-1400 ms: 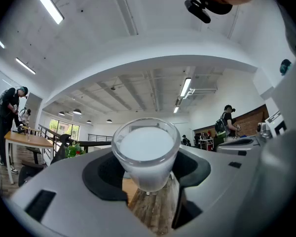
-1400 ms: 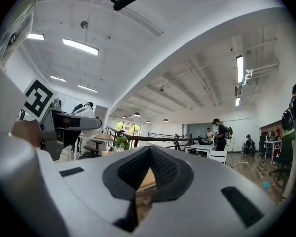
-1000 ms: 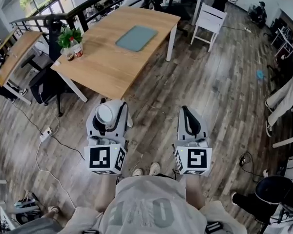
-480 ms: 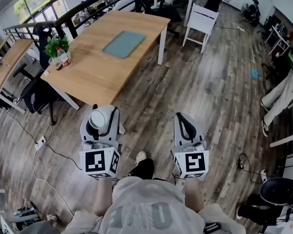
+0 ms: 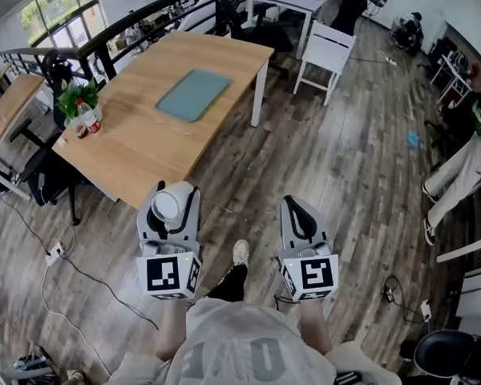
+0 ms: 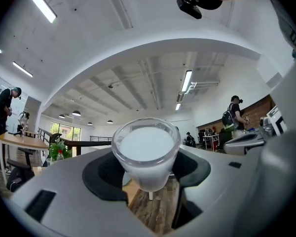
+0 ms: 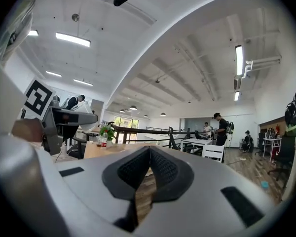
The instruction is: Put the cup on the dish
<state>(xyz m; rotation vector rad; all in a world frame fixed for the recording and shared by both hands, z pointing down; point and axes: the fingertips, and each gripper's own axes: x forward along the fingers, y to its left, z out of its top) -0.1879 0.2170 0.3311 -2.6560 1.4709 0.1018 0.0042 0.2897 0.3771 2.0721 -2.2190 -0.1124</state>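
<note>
A small clear cup [image 5: 165,206] with a whitish inside sits between the jaws of my left gripper [image 5: 169,201], which is shut on it. In the left gripper view the cup [image 6: 146,149] fills the middle, and the left gripper [image 6: 147,174] holds its lower body with the black pads on both sides. My right gripper [image 5: 297,213] is held beside it over the wooden floor, shut and empty. The right gripper view shows the right gripper [image 7: 149,168] with its pads pressed together. A flat grey-blue dish [image 5: 194,95] lies on the wooden table [image 5: 136,151] ahead.
A potted plant [image 5: 78,103] and a small bottle stand at the table's left end. A white chair [image 5: 325,53] stands behind the table to the right, with a railing and more desks beyond. Cables run across the floor on the left. My shoe [image 5: 240,253] shows between the grippers.
The table has slid left and closer in the head view as I walk over the floor. Both grippers keep their places, with the cup still in the left one.
</note>
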